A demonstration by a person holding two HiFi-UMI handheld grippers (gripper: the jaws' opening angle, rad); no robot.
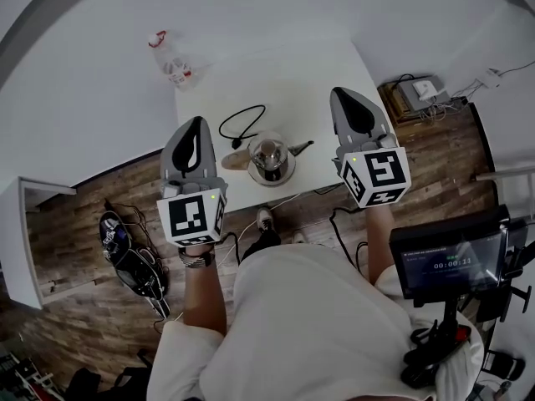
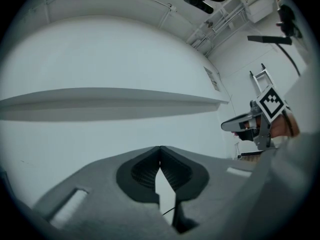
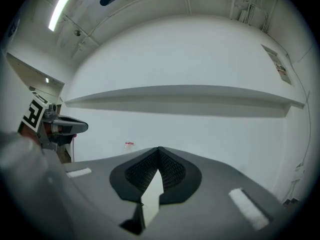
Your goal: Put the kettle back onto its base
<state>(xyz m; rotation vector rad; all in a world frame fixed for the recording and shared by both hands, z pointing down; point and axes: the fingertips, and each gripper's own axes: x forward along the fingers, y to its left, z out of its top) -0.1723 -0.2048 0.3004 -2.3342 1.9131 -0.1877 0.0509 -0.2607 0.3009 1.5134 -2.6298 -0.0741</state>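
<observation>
Our left claw (image 1: 196, 132) and right claw (image 1: 347, 103), both pinched together and empty, flank the kettle (image 1: 270, 157) at the frame's centre, its handle (image 1: 235, 161) pointing toward the left one.

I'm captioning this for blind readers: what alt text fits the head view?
Seen from above, a person holds the left gripper and right gripper, both shut and empty, above a white table. A kettle stands between them, a black cord beside it, a plastic bottle by the far corner.
</observation>
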